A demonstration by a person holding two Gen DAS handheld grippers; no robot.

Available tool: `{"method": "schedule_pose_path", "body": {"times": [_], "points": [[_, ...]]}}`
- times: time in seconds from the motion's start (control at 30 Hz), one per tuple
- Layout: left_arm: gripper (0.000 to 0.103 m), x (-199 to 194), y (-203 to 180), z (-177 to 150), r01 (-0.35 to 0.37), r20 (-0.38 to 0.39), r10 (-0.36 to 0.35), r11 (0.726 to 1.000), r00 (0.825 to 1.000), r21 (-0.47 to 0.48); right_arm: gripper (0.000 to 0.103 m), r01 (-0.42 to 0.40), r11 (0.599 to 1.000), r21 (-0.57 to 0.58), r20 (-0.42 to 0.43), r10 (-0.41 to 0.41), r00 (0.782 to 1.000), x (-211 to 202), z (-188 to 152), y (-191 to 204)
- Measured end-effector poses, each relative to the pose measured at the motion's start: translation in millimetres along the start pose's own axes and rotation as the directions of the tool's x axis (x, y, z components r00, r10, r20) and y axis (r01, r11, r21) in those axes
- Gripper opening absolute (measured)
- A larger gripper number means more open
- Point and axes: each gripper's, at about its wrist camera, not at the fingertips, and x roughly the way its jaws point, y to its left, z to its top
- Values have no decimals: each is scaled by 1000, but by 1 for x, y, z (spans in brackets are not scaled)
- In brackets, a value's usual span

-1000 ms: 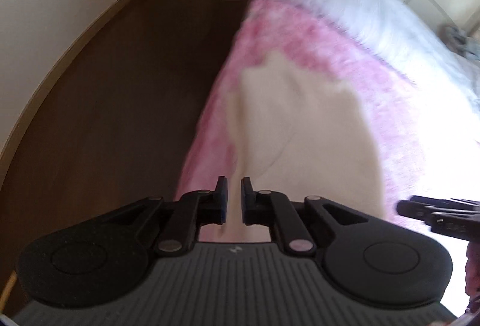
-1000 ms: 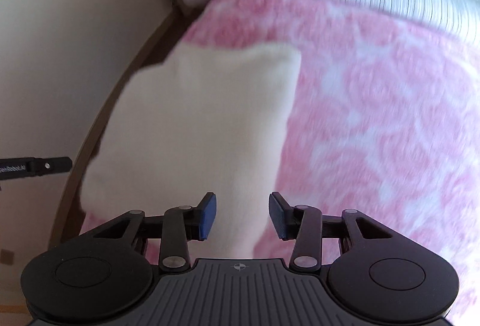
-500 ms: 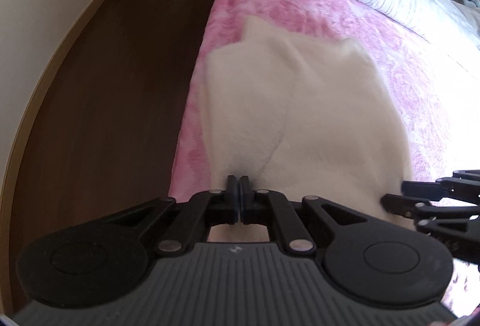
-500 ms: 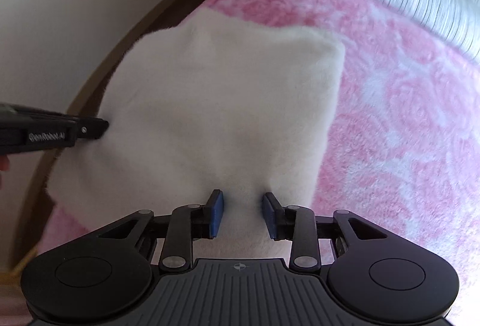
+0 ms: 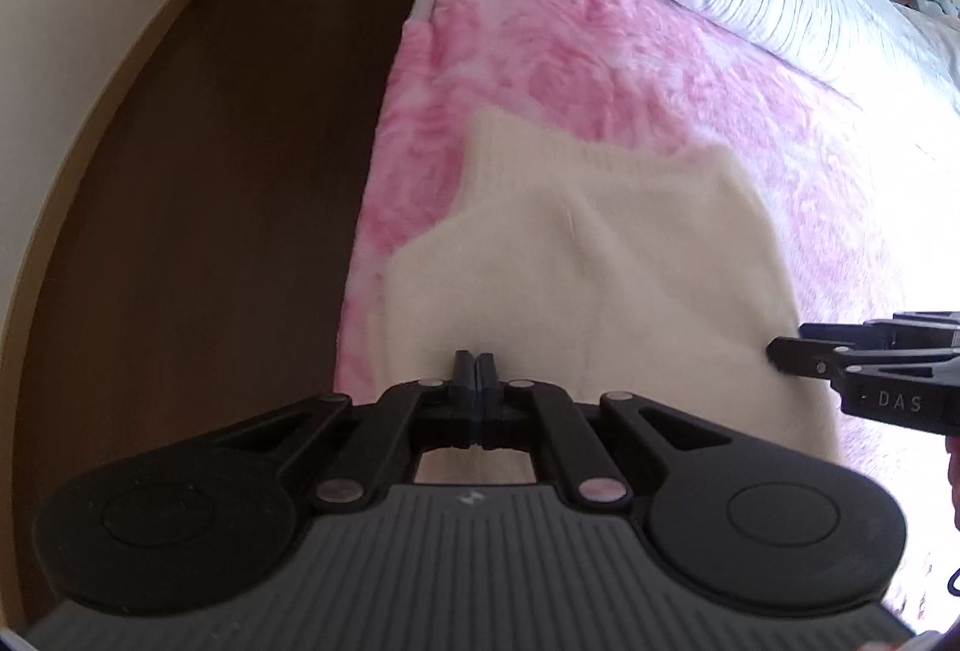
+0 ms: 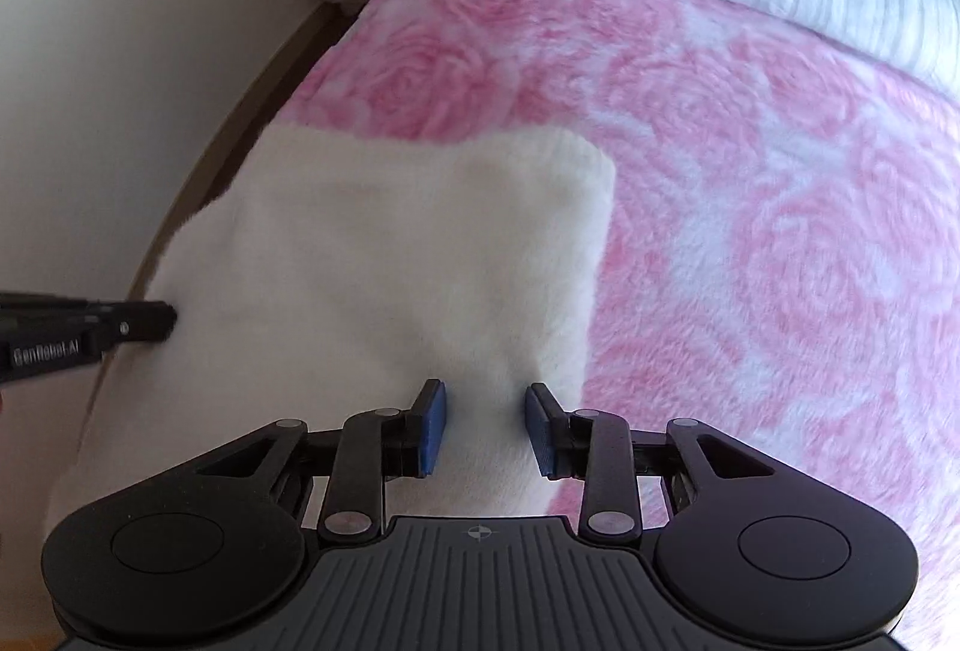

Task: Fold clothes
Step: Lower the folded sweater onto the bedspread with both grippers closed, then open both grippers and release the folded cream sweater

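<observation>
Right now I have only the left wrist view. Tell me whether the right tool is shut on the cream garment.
Observer: No. The right tool is open, its blue pads apart, with the cream garment lying between them.
Operator: Report where my left tool sits from that side.
Observer: The left tool comes in side-on, and its tip meets the garment's left edge.

Both wrist views close over one garment (image 5: 588,255)
</observation>
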Motion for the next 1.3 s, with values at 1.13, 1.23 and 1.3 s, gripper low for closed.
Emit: {"method": "schedule_pose_path", "body": {"times": [1.13, 1.23, 1.3], "points": [[5, -62, -50, -61, -73, -91, 63, 992, 994, -104, 43, -19, 995, -100, -151, 4, 989, -45, -86, 40], [20, -91, -66, -58, -116, -74, 109, 989, 991, -89, 43, -6, 997, -77, -103, -2, 995, -81, -83, 39], [25, -114, -78, -61, -148, -64, 142, 985, 988, -89, 44, 9, 997, -72, -75, -14, 997, -106, -82, 39]]}}
